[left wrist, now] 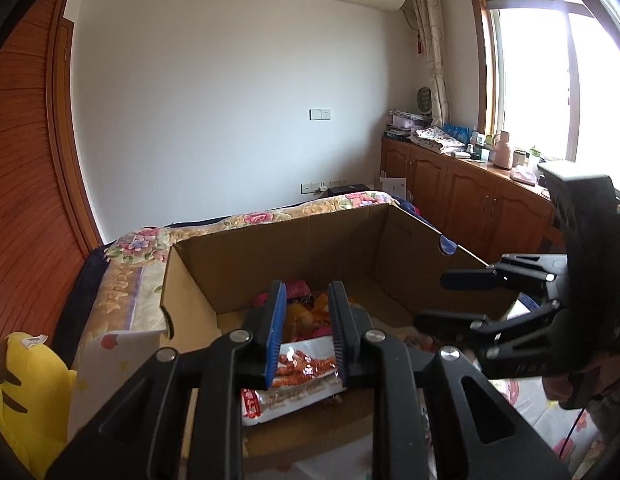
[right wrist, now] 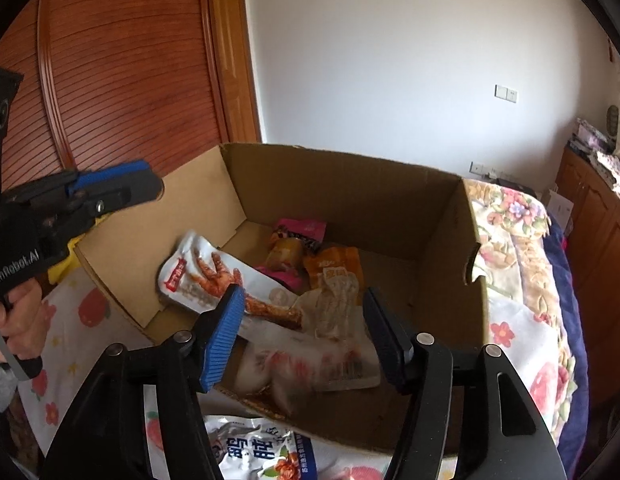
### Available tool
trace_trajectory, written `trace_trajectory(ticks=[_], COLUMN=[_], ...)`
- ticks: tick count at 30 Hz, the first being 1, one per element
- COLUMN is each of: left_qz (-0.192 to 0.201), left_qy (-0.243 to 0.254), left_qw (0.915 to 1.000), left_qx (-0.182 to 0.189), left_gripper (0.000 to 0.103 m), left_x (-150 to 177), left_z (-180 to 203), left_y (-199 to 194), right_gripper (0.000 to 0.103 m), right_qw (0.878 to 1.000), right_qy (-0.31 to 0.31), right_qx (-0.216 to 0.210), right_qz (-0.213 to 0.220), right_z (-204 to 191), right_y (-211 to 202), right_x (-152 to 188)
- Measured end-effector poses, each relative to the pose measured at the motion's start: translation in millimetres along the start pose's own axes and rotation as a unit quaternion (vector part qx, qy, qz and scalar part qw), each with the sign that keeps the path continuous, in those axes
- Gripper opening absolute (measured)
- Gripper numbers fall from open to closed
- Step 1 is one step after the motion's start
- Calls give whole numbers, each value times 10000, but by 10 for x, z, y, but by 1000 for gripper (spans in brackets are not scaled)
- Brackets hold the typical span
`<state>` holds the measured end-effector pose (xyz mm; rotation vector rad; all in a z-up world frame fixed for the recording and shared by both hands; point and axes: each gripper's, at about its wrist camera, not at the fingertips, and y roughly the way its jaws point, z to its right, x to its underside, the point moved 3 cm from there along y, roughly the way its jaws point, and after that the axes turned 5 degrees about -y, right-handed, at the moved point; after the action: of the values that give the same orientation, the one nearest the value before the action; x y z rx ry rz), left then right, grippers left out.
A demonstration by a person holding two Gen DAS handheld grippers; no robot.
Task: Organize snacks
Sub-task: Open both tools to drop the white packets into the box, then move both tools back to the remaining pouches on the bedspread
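Note:
An open cardboard box (right wrist: 350, 192) stands on the bed. Inside lie a pink packet (right wrist: 299, 232), an orange packet (right wrist: 334, 268) and a white chicken-feet packet (right wrist: 205, 276) slanted against the left wall. My left gripper (right wrist: 151, 184) hovers above that wall with its jaws slightly apart and nothing in them. In the left wrist view the chicken-feet packet (left wrist: 301, 364) shows below the left gripper (left wrist: 306, 292). My right gripper (right wrist: 303, 296) is open over the box's near side. A blurred white packet with red print (right wrist: 310, 360) sits loose between its fingers. From the left wrist view the right gripper (left wrist: 430, 299) looks empty.
A white-and-blue snack packet (right wrist: 253, 448) lies outside the box on the fruit-print sheet. A yellow plush toy (left wrist: 13, 380) sits left of the box. A floral bedspread (right wrist: 522, 280) lies to the right, with wooden cabinets (left wrist: 470, 200) beyond. A person's hand (right wrist: 17, 312) holds the left gripper's handle.

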<state>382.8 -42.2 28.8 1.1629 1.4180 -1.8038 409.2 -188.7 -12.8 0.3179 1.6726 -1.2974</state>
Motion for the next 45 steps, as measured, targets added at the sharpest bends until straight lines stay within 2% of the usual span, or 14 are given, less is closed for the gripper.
trace_trajectory(ticks=[9,15,19,25,32,36,45], left_qz=[15,-29,-172,-417,-736,-823,-918], left_qy=[-65,16,38,56,34,-25,-249], left_qw=[10000,10000,9998,9990,9971,9965,9952], left_qx=[24,16,84,125,187,167,237], left_gripper=[24,31,34,35,36,36,36], left_x=[158,359,544,936,1284,1406,1541], left_z=[48,129,166,229,277,258,174], left_y=[-395,-627,-712,-763,-761,-760,-734], right_gripper=[63,63,63,63,63,67,69], right_qw=[9998,9996,9997,9997,9989,9985,9957], right_qy=[39,21,71,130,138,80,-312], right_qx=[111,225,200,109,-31,-87,-24], right_qz=[171,180,77,-190,-437,-542,-870], right_z=[-41,-157,-233,-362,-477,-536,-646], right_y=[-536,-919,-1011,-873,-620,-439,5], right_x=[41,243,423,694,860,902,958])
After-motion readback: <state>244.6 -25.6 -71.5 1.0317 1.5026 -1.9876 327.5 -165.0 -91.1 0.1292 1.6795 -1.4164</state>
